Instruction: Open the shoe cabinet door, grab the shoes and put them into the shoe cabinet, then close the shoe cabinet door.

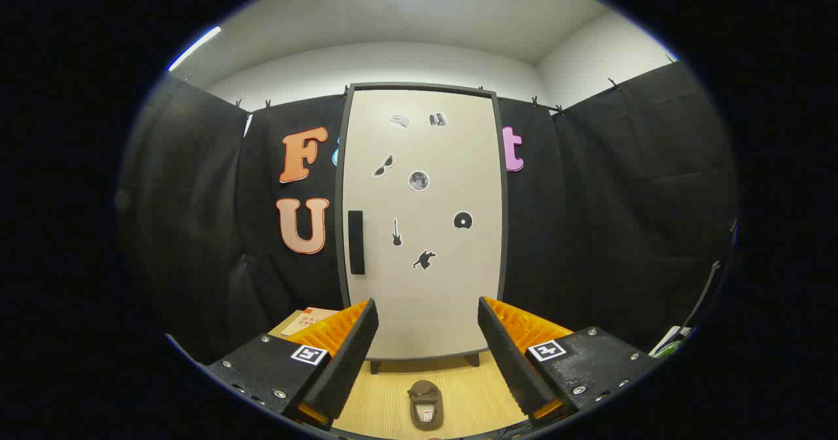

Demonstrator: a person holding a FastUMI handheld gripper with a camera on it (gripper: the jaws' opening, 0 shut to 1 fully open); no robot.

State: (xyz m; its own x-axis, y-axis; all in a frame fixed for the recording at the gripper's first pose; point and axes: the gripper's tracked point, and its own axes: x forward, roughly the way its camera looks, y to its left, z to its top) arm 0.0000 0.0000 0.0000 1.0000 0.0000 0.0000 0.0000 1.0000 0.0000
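A tall shoe cabinet [422, 283] stands upright ahead of me, its beige door shut and dotted with small stickers. A black vertical handle [355, 241] sits on the door's left side. On the wooden floor between my fingers lies a brown shoe [425, 404], toe pointing toward the cabinet's feet. My gripper [427, 338] is open, with the cabinet's lower door showing through the wide gap between the two fingers. It holds nothing and is some distance from the door.
A cardboard box [306, 319] lies on the floor left of the cabinet, partly behind my left finger. Black cloth walls close in on both sides and behind the cabinet. Light wooden floor [471, 394] stretches from the cabinet toward me.
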